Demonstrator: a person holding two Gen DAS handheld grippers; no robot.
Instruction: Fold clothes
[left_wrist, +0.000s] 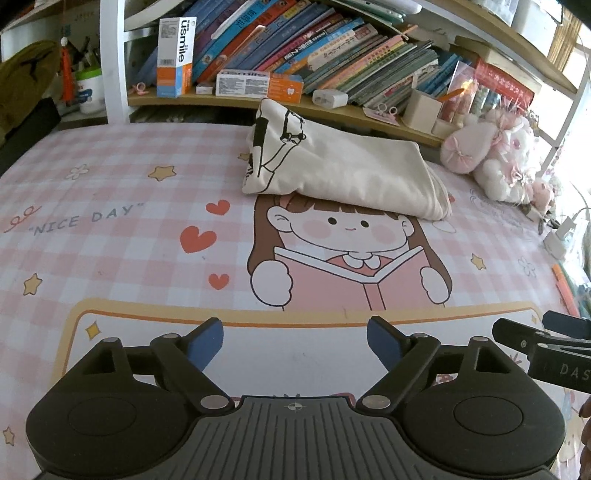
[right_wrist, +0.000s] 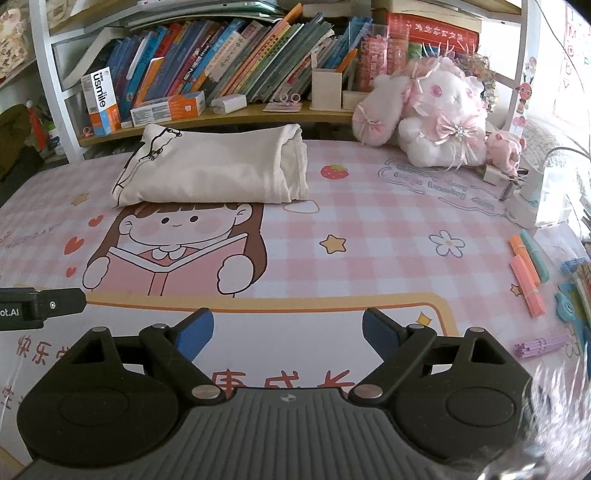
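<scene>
A cream garment with a black line drawing (left_wrist: 343, 170) (right_wrist: 214, 168) lies folded into a thick bundle at the back of the pink checked desk mat (left_wrist: 110, 229) (right_wrist: 369, 229), just below the bookshelf. My left gripper (left_wrist: 295, 341) stands open near the mat's front edge, well short of the garment, with nothing between its blue pads. My right gripper (right_wrist: 288, 332) is also open and empty, equally far from the bundle. Part of the right gripper's black body shows at the right edge of the left wrist view, and the left one's at the left edge of the right wrist view.
A low shelf with leaning books (left_wrist: 314, 48) and toothpaste boxes (right_wrist: 103, 101) runs along the back. A pink plush rabbit (right_wrist: 436, 118) sits at the back right. Coloured stick bundles (right_wrist: 528, 273) and a white charger (right_wrist: 528, 199) lie along the right edge.
</scene>
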